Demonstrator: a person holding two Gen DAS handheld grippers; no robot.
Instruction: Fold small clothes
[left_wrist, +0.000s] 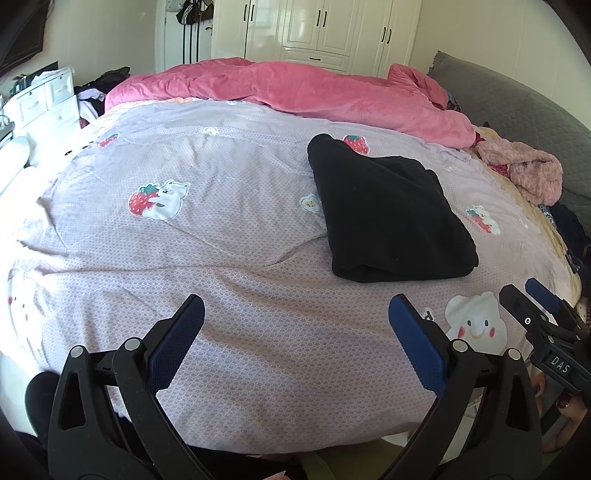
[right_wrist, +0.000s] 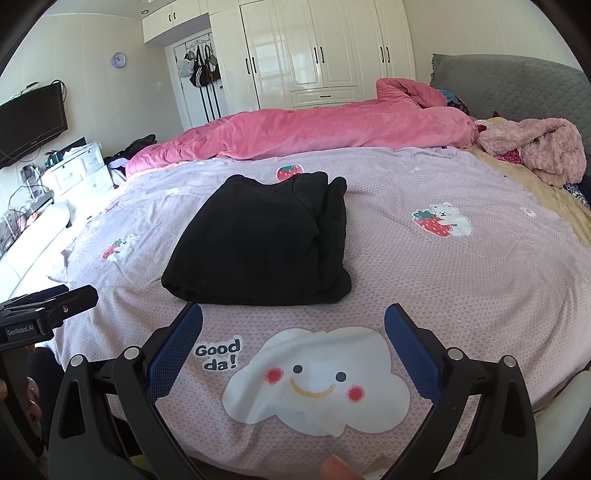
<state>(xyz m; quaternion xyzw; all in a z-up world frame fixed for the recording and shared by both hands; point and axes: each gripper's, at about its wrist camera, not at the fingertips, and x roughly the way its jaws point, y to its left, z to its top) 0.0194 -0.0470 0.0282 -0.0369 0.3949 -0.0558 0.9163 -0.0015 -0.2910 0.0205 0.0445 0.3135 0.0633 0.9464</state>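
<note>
Now, garment: black clothing (right_wrist: 262, 236) lies folded on the lilac bedspread (right_wrist: 424, 266).
Left gripper (left_wrist: 295, 336): fingers apart, empty, near the garment.
Right gripper (right_wrist: 293, 343): fingers apart, empty, just short of it.

A pink duvet (right_wrist: 295, 133) lies bunched along the lilac bedsheet (right_wrist: 443, 280) before white wardrobes (right_wrist: 314, 51).

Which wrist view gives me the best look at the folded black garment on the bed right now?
The right wrist view: the folded black fabric garment lies almost centred, just beyond the open right gripper, with its stacked layers showing. The left wrist view shows the garment whole too, but off to the right and farther away.
</note>
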